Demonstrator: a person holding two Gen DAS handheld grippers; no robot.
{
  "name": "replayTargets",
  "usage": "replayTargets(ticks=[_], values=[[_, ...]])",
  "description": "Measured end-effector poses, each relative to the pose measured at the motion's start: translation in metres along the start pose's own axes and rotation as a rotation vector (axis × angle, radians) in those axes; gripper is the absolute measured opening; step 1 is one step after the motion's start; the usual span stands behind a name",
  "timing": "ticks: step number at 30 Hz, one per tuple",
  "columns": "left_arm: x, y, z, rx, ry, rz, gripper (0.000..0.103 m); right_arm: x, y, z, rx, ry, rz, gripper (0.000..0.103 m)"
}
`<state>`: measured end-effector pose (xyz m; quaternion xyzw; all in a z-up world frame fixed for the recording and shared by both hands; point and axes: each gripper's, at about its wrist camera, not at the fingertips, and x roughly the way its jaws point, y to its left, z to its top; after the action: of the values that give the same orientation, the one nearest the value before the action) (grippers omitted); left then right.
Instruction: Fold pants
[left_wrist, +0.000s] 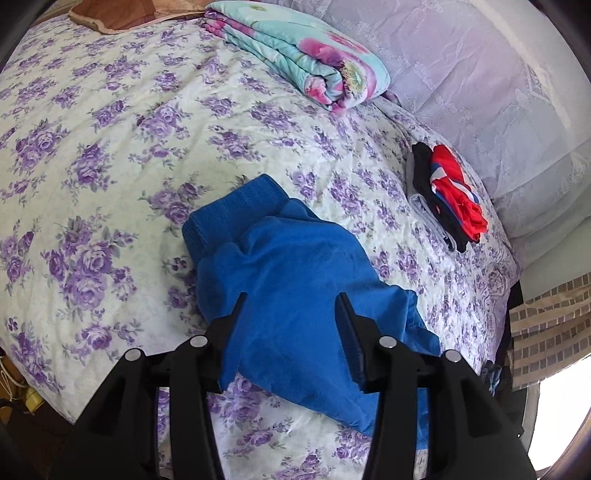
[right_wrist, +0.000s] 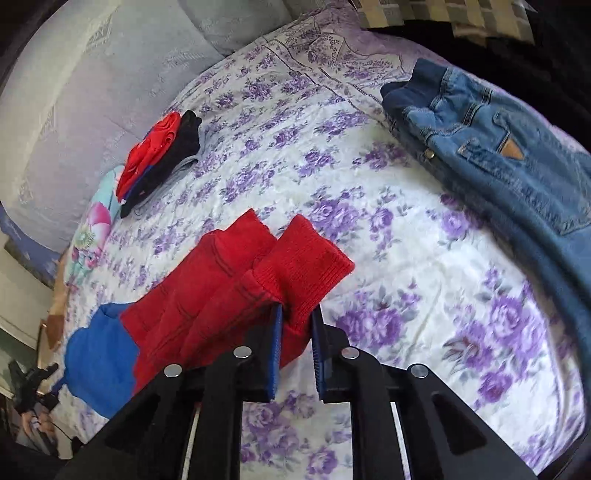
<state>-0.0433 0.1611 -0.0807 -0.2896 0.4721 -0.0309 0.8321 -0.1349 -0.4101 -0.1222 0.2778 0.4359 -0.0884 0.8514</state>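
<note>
The pants are two-coloured: a blue part (left_wrist: 291, 280) with a ribbed waistband lies crumpled on the bed in the left wrist view. The red legs (right_wrist: 236, 284) with ribbed cuffs and the blue part (right_wrist: 99, 365) show in the right wrist view. My left gripper (left_wrist: 291, 299) is open, its fingers hovering just over the blue cloth. My right gripper (right_wrist: 297, 314) is shut on a red leg near its ribbed cuff and holds it slightly raised.
The bed has a purple-flowered quilt (left_wrist: 110, 155). A folded floral blanket (left_wrist: 295, 51) lies at the back, a small stack of folded red and black clothes (left_wrist: 448, 195) beside the pillow (left_wrist: 498, 92). Blue jeans (right_wrist: 498, 155) lie at right.
</note>
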Motion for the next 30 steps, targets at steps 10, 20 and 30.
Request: replayTargets(ticks=[10,20,30], values=[[0.009,0.009,-0.014,-0.004,0.036,0.031,0.053,-0.046,-0.011,-0.003,0.084,-0.076,-0.006,0.042],[0.0,0.016,-0.011,-0.033,0.021,-0.009,0.059,0.028,0.041,0.028,0.148,0.055,0.174,0.043],[-0.003,0.033,-0.008,-0.113,0.0,-0.017,0.061,0.033,0.069,0.031,0.085,0.01,0.179,0.009]])
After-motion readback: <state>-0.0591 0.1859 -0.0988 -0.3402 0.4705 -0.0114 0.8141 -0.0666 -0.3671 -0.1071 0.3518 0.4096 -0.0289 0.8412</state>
